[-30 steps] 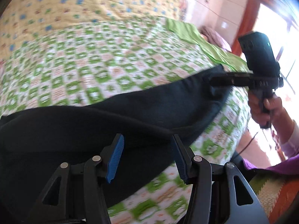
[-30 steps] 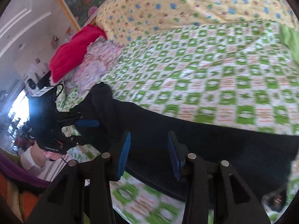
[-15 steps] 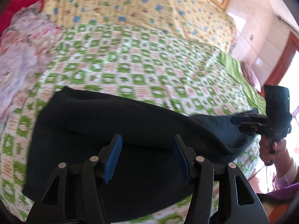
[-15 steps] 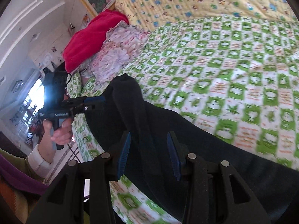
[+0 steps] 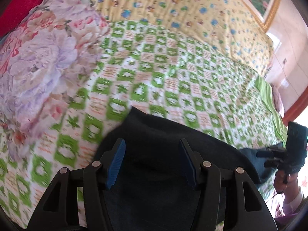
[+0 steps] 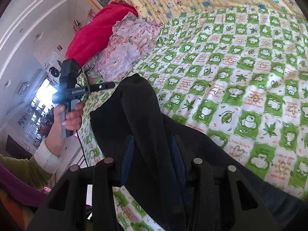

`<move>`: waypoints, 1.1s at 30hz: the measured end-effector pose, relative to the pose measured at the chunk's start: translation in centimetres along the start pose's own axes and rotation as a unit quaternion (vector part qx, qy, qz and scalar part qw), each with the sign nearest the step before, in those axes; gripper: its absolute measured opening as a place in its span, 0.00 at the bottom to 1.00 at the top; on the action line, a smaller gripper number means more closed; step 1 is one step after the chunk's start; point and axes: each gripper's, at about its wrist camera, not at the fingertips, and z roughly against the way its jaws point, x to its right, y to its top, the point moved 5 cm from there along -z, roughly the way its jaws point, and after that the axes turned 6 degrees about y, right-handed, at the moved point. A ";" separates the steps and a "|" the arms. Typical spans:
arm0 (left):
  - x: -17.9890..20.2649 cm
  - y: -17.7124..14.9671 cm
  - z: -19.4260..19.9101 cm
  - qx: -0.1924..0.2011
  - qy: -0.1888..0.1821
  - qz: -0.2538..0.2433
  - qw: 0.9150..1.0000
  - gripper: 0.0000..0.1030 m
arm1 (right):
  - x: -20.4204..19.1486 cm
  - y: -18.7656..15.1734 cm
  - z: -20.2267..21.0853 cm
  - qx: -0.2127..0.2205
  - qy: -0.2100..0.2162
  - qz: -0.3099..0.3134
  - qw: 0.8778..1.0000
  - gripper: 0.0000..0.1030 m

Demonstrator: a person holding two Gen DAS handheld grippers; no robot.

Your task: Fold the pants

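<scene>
On the near edge of the quilt (image 6: 240, 61) lie the dark pants (image 6: 146, 127), a raised ridge of cloth running into the right gripper (image 6: 152, 161), whose pads pinch it (likely to carry a fold across). Left gripper (image 5: 152, 163) hangs over the pants with its jaws wide and empty, freed for a new hold.

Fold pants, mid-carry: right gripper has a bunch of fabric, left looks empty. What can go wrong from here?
1. The right gripper pinches only a raised ridge of the dark pants; that fabric may slip out, or the fold may land crooked.
2. The left gripper is open with nothing between its pads, so one end of the pants is unsupported and may bunch on the green checked bedspread.
3. The floral bedding lies close by; a wide swing may snag it.
</scene>
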 end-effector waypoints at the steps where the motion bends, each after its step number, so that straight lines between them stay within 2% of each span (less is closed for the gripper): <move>1: -0.4 0.4 -0.2 -0.003 -0.003 0.001 1.000 0.57 | 0.1 0.2 -0.3 -0.003 0.001 -0.003 1.000 0.41; 5: -2.0 2.0 -2.0 -0.029 -0.012 0.006 0.999 0.61 | 0.4 0.7 -1.5 -0.014 0.006 -0.010 1.000 0.41; 8: -3.2 2.9 -4.2 -0.064 -0.027 0.013 0.997 0.64 | 0.5 1.0 -2.5 -0.025 0.011 -0.012 1.000 0.41; 15: -4.4 3.2 -9.2 -0.154 -0.083 0.025 0.984 0.66 | 0.8 1.6 -5.0 -0.054 0.029 -0.024 0.998 0.41; 18: -3.7 3.2 -9.2 -0.147 -0.089 0.016 0.985 0.60 | 0.9 1.9 -5.8 -0.061 0.037 -0.029 0.997 0.41; 19: -3.5 3.2 -9.1 -0.144 -0.091 0.014 0.985 0.45 | 1.0 2.0 -6.0 -0.061 0.042 -0.032 0.997 0.41; 20: -3.1 3.1 -8.8 -0.141 -0.097 0.010 0.985 0.37 | 1.1 2.1 -6.2 -0.060 0.050 -0.040 0.996 0.41; 21: -2.6 3.2 -8.4 -0.129 -0.088 0.000 0.988 0.28 | 1.1 2.2 -6.4 -0.059 0.054 -0.044 0.996 0.41; 23: -2.1 3.2 -7.6 -0.109 -0.072 -0.019 0.991 0.16 | 0.7 2.3 -6.4 -0.057 0.068 -0.042 0.995 0.21; 24: -1.9 3.2 -6.8 -0.098 -0.067 -0.024 0.993 0.12 | 0.4 2.3 -6.3 -0.053 0.067 -0.033 0.996 0.06; 27: -1.7 3.5 -4.4 -0.059 -0.063 -0.031 0.996 0.08 | -0.8 2.4 -5.3 -0.033 0.048 -0.004 0.998 0.06; 33: -0.9 2.7 0.1 -0.008 -0.058 -0.043 0.997 0.05 | -4.4 2.0 -3.9 -0.012 0.042 0.061 0.997 0.06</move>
